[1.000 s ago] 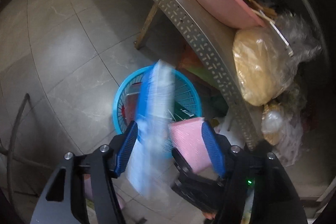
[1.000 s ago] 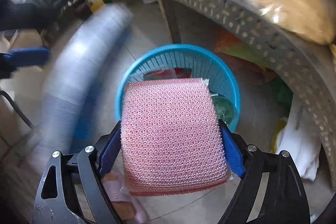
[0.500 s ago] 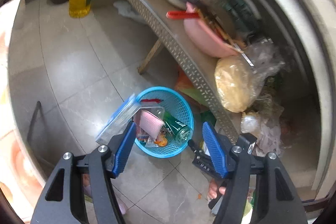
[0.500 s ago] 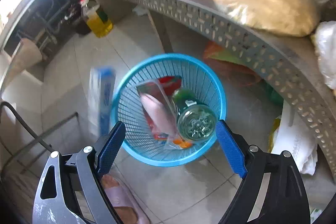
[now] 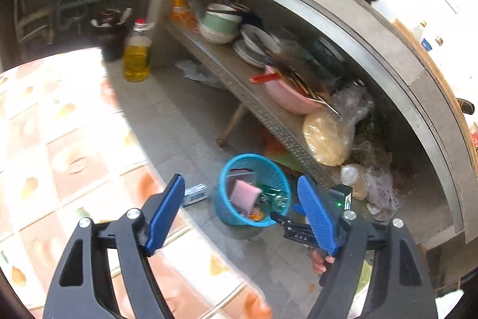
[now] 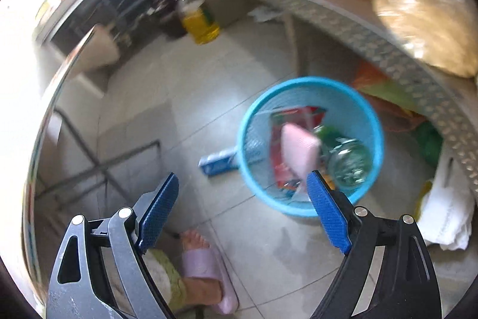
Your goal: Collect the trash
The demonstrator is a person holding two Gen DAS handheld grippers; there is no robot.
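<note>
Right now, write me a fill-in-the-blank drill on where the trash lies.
The pink sponge lies inside the blue ____. The blue and white box lies on the ____, beside the basket. The left claw and right claw are both ____. The bottle of yellow oil stands on the floor, ____.

Missing: basket; floor; open; upright

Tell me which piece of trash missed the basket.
The blue-and-white box: it lies on the floor against the blue basket, while the pink sponge and green bottle sit inside.

Overexposed glare at left, motion blur throughout, fisheye-warped edges, dim shelves.
</note>
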